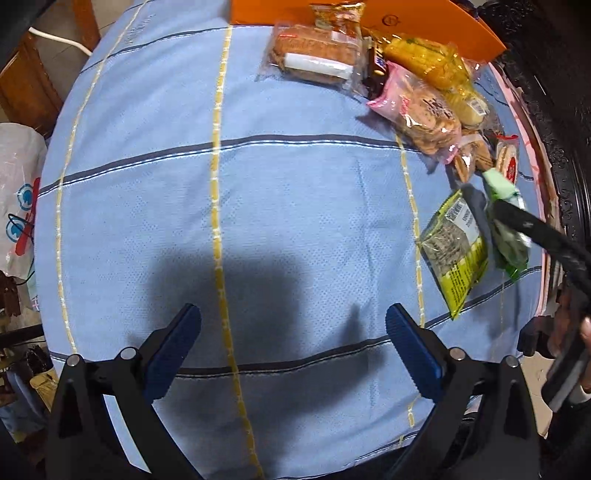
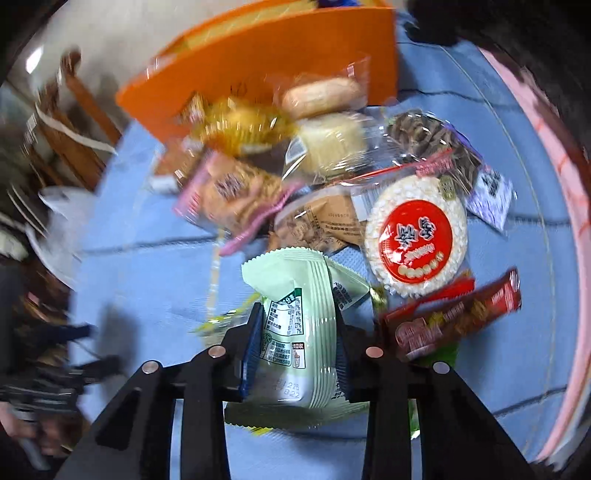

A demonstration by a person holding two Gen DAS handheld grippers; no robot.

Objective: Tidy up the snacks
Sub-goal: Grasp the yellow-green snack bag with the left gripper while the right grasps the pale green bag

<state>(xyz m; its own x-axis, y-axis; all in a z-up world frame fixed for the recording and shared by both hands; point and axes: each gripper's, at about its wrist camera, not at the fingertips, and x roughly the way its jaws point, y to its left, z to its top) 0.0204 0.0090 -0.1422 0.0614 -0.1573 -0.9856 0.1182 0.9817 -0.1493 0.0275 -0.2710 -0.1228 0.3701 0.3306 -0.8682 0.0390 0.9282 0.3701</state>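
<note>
My right gripper (image 2: pixel 297 314) is shut on a pale green snack packet (image 2: pixel 295 325) and holds it above the blue checked tablecloth (image 2: pixel 147 258); it also shows in the left wrist view (image 1: pixel 504 192). Beyond it lie a round rice cracker pack with a red label (image 2: pixel 415 240), a red bar (image 2: pixel 458 314), a pink biscuit bag (image 2: pixel 229 192) and bread packs (image 2: pixel 325 96). An orange box (image 2: pixel 258 62) stands behind the pile. My left gripper (image 1: pixel 293 328) is open and empty over bare cloth. A green seed bag (image 1: pixel 456 251) lies to its right.
The orange box (image 1: pixel 443 22) stands at the table's far edge in the left wrist view, with a bread pack (image 1: pixel 314 55), a yellow bag (image 1: pixel 424 59) and a pink biscuit bag (image 1: pixel 417 107) before it. Dark carved furniture (image 1: pixel 546 110) borders the right. A plastic bag (image 1: pixel 18 192) sits off the left.
</note>
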